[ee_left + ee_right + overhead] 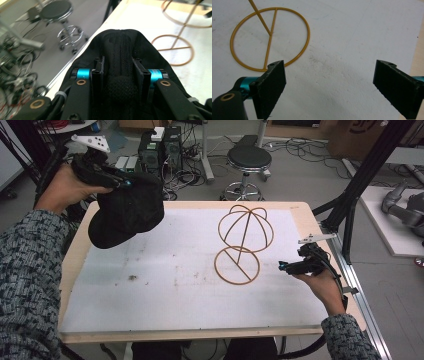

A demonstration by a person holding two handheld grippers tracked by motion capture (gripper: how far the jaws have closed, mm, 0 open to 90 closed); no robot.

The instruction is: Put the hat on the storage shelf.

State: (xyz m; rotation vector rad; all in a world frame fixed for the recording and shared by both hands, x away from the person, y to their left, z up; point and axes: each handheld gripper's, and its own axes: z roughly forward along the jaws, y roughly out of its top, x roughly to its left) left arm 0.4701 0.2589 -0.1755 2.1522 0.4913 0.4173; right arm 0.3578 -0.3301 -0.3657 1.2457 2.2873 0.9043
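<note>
My left hand-held gripper (119,72) is clamped on a soft black knit cap (127,210), holding it above the tabletop's (300,212) far left corner. My right hand-held gripper (329,87) hangs released, its ribbed pads wide apart over the white foam mat (175,280). Near it stands a thin golden wire hat stand (242,242), dome above ring base.

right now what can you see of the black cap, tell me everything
The black cap looks like soft knitted fabric, dark all over, crown rounded and brim end drooping. It hangs in the air above the table's far left corner, touching no surface. The left gripper is shut on a fold of it, jaws pinching the cloth from both sides. The wire hat stand stands apart to its right.
</note>
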